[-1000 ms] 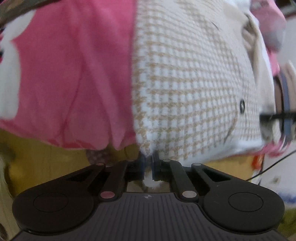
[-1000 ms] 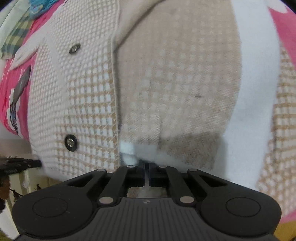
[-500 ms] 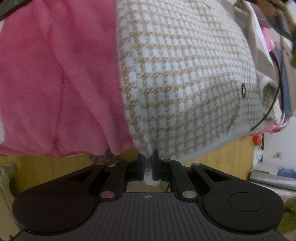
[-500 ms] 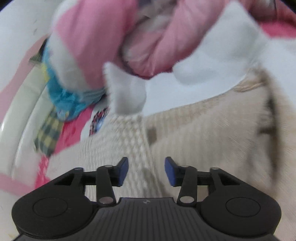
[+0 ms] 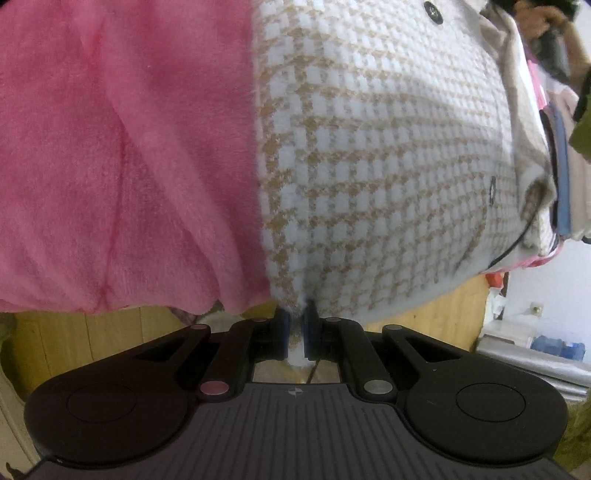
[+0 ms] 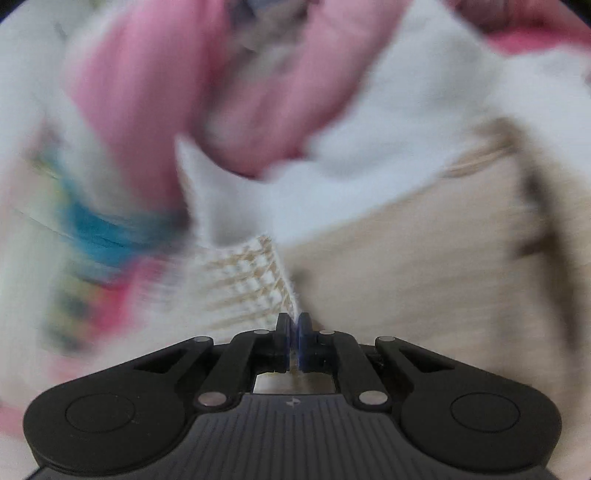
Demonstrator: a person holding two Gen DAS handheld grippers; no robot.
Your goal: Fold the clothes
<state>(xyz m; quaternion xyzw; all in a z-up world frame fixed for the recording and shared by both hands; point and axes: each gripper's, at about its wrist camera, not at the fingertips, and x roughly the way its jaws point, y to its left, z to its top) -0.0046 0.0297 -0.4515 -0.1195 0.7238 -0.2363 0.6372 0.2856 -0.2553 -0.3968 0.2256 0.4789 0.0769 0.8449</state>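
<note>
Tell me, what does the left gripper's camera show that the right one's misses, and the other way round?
Only the left view shows the pink fleece fabric lying flat, dark buttons on the checked garment, and a yellow wooden surface below. Only the right view, badly blurred, shows a plain beige panel and something turquoise. Both show a gripper, left and right, shut on the checked garment's edge.

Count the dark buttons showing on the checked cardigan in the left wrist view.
2. One button sits at the top edge of the checked cardigan; the other is near its right edge, seen edge-on. Folded fabric may hide more.
</note>
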